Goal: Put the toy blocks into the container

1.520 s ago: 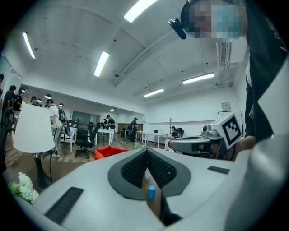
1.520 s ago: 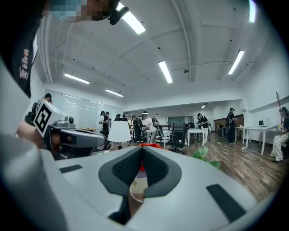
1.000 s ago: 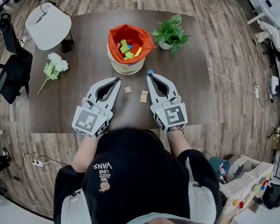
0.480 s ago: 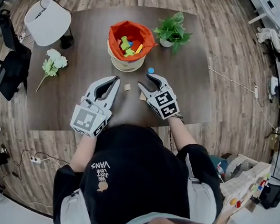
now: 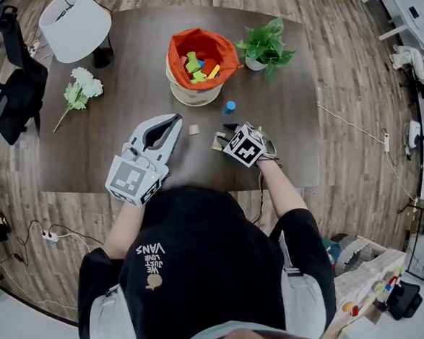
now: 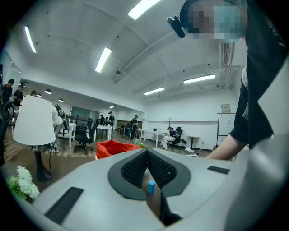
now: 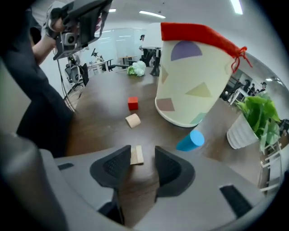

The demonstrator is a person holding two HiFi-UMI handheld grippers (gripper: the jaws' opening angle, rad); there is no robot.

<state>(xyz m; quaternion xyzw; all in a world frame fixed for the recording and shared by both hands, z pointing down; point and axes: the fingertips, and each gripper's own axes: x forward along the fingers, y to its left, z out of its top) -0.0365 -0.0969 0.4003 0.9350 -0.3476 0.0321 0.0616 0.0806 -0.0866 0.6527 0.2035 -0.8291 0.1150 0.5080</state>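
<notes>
**Right hand-held gripper [image 5: 227, 136] [image 7: 142, 155] down over the plank [image 5: 218, 140] [image 7: 137, 154], jaws spread**

Dropped the right hand-held gripper over the last second from a near-level hover to a steep downward tilt at the middle of the surface [image 5: 133, 51]. Parted its jaws in that time, from pressed together to wide apart. Kept the left hand-held gripper [image 5: 173, 120] [image 6: 146, 151] where it had been, level over the near part of the surface, jaws pressed together with nothing between the pads.

Found the plank, a flat piece of pale wood, lying on the surface between the spread jaws. Lay hard by one pad with a clear gap to the other; not pinched. Could not tell whether it touched the nearer pad.

Noted a wooden block [image 5: 193, 130] [image 7: 133, 120] on the surface between the two gripper tips, near the plank but apart from it. Noted a red block [image 7: 132, 103] just beyond it, made out only in the right gripper view. Saw a blue cylinder [image 5: 230, 107] [image 7: 190, 140] [image 6: 151, 186] on the surface near the foot of the container [image 5: 192, 95] [image 7: 189, 90] [image 6: 113, 148], apart from it.

Saw the container, a cream bucket with a red liner, standing upright at the far middle of the surface with coloured blocks [image 5: 196, 68] inside. Flanked by a plant [image 5: 264, 49] [image 7: 257, 117] on one side and by a lamp [image 5: 73, 25] [image 6: 34, 122] and flowers [image 5: 80, 91] [image 6: 20, 180] well off on the other.
</notes>
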